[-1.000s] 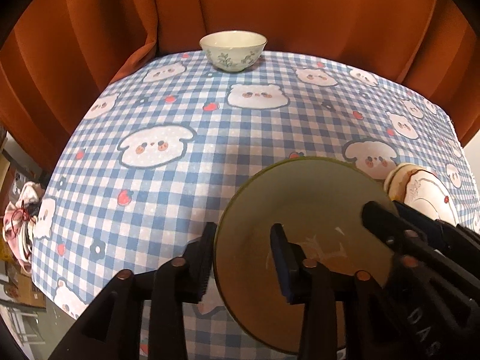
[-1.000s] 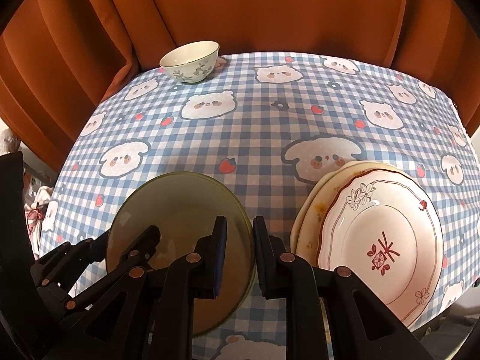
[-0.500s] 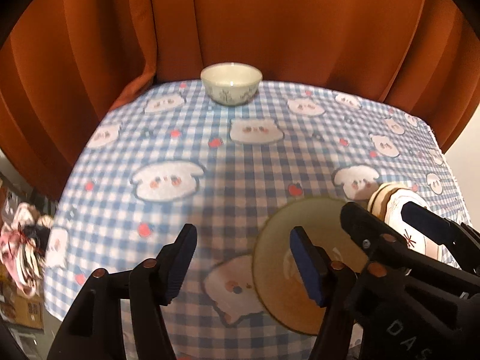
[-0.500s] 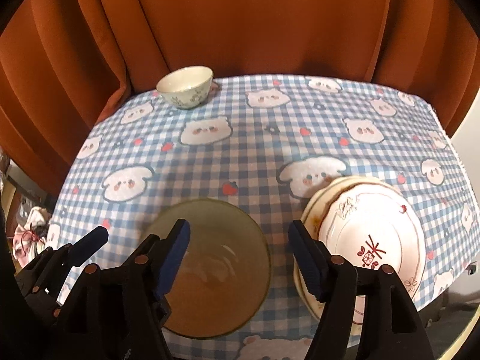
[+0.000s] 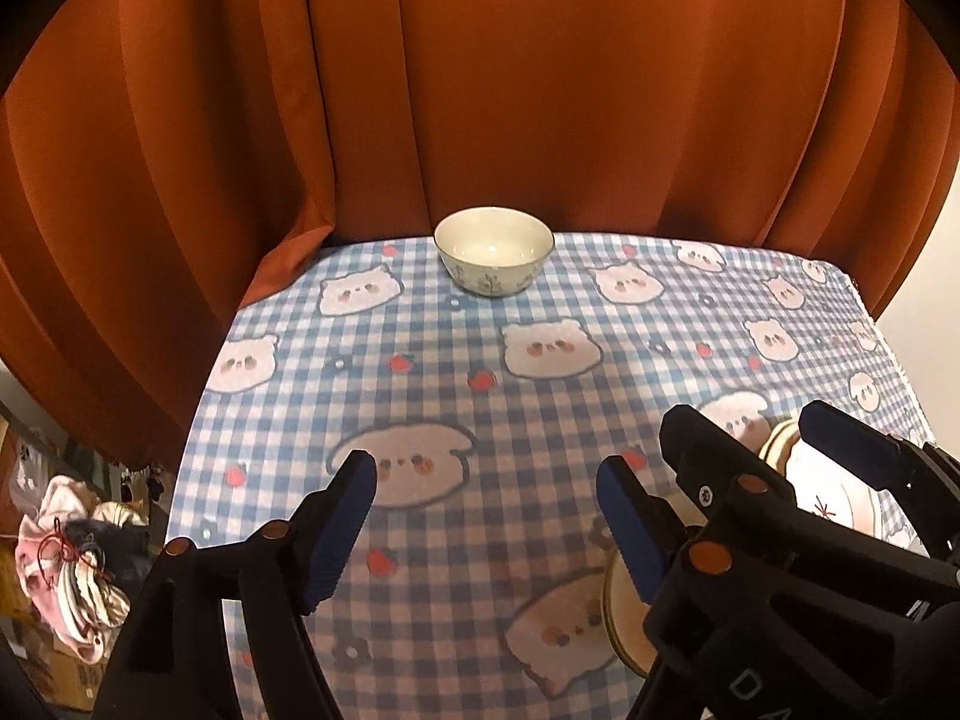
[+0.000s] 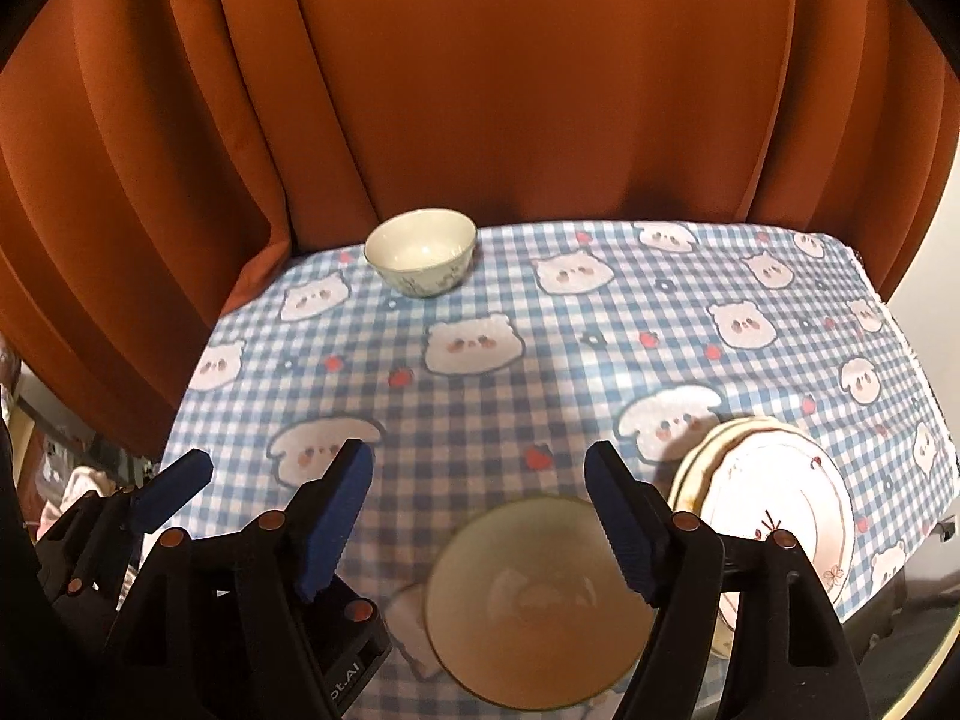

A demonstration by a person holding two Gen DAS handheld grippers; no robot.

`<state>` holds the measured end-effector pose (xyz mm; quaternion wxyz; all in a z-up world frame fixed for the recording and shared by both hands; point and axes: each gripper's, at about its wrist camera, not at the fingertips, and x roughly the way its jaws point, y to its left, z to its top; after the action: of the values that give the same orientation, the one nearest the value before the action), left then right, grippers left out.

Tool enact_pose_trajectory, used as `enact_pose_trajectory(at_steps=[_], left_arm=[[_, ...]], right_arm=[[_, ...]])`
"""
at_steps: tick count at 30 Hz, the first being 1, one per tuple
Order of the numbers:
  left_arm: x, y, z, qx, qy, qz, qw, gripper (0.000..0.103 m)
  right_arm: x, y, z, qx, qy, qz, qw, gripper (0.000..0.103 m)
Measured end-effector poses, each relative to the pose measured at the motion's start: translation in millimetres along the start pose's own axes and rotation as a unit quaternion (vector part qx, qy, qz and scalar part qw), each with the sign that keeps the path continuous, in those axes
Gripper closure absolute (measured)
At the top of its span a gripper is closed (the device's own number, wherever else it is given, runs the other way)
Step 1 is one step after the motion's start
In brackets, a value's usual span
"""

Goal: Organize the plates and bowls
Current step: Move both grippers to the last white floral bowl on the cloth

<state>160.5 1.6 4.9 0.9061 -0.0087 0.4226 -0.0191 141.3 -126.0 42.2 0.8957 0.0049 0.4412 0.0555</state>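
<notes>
A wide bowl with an olive rim (image 6: 534, 600) rests on the checked tablecloth near the front edge. In the left wrist view only a sliver of the wide bowl (image 5: 624, 618) shows behind the gripper fingers. My left gripper (image 5: 486, 471) and right gripper (image 6: 480, 457) hover side by side above it. Both sets of jaws are opening with nothing between them. A small white bowl with a blue flower pattern (image 5: 493, 249) (image 6: 420, 258) stands at the far edge. A stack of white plates with red marks (image 6: 774, 516) (image 5: 840, 504) lies to the right of the wide bowl.
An orange curtain (image 5: 480, 90) hangs close behind the table (image 6: 600, 360). The table's right edge drops off just past the plates. A heap of clothes and boxes (image 5: 72, 564) lies on the floor at the left.
Both grippers have let go of the olive-rimmed bowl's rim, opened wide, and lifted up and back. The bowl stays on the cloth, now lower in both views.
</notes>
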Motion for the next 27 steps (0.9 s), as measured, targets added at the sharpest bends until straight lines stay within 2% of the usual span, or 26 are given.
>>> enact_pose_trajectory(at_steps=[9,20,27], left_arm=[[22.6,10.8,29.4,-0.021,0.002,0.004,0.9998,0.025],[71.1,7.9,83.2,-0.044,-0.001,0.042,0.9981,0.025],[110.0,-0.4,113.5,-0.079,0.005,0.065,0.9947,0.025]], right_arm=[[22.4,12.8,36.6,-0.012,0.003,-0.006,1.000,0.026],[79.6,5.7,96.7,-0.030,0.009,0.024,0.999,0.026],[119.7,-2.2,135.1,-0.054,0.009,0.045,0.998,0.026]])
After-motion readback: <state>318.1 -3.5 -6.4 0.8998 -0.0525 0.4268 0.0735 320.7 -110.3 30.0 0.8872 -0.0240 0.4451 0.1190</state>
